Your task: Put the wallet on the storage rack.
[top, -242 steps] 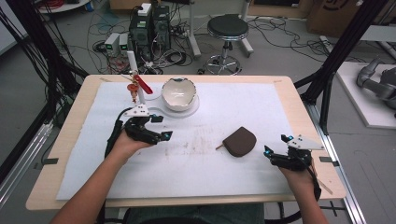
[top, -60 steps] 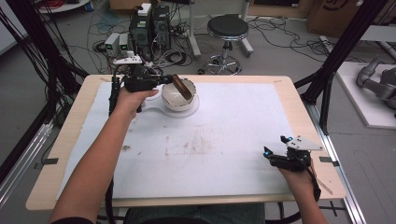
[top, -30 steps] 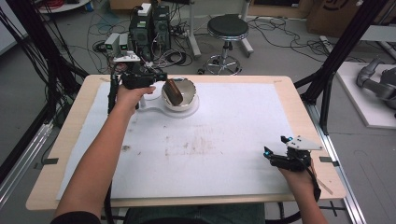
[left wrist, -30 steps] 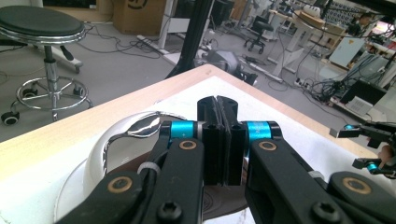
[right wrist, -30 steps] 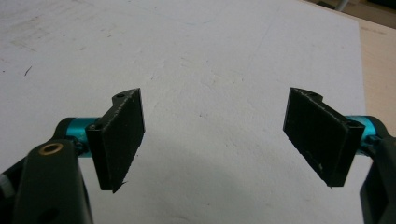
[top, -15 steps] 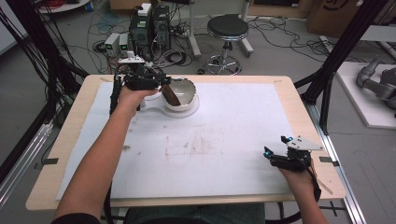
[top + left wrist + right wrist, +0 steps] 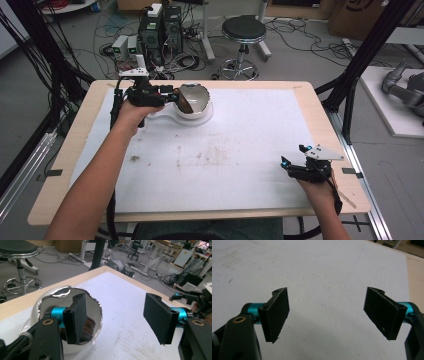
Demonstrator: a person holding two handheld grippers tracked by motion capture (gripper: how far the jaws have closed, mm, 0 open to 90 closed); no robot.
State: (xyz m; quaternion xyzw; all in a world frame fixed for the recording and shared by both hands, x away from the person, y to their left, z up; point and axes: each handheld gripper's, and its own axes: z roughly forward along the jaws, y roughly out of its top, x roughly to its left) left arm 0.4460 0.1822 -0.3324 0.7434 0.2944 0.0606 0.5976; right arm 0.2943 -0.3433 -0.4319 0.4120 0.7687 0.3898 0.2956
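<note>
Left gripper (image 7: 172, 95) had just been opening its fingers wide beside the bowl (image 7: 196, 98), brown pad (image 7: 87, 328) lying inside, while right gripper (image 7: 292, 162) rested, fingers wide and empty.

Pretty much the whole white mat (image 7: 240, 165) is open for passing across. The only obstacle is the shiny round metal bowl (image 7: 196, 97) on its white plate (image 7: 187, 118) at the far-left, with the left gripper (image 7: 172, 95) right beside it.
</note>
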